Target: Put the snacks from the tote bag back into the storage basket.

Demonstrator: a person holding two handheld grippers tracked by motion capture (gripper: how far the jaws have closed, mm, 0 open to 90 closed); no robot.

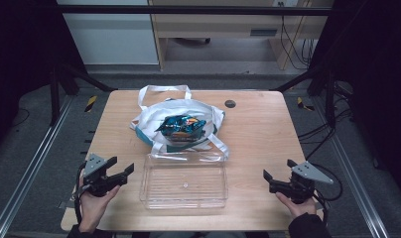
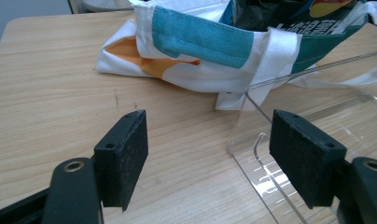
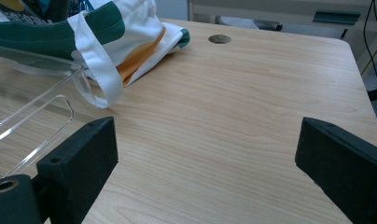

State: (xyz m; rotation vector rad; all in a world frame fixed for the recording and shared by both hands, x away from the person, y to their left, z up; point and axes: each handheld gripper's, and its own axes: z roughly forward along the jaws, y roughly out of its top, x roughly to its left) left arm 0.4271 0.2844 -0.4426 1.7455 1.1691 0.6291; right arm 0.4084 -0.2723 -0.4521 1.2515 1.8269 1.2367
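Note:
A white tote bag (image 1: 178,119) with teal and orange patches lies at the table's middle, and a blue snack packet (image 1: 181,125) sticks out of its mouth. In front of it stands an empty clear plastic box (image 1: 184,181). My left gripper (image 1: 121,167) rests open near the front left edge, beside the box's left wall (image 2: 252,140), with nothing between its pads. At the front right my right gripper (image 1: 278,170) is open too, empty, and apart from the box. The bag (image 2: 200,51) and its strap (image 3: 95,60) lie ahead of both grippers.
The wooden table (image 1: 263,129) has a small round dark cap (image 1: 230,103) at its back right. Bare wood lies to the left and right of the bag. Beyond the table are a desk, cables and black frame legs.

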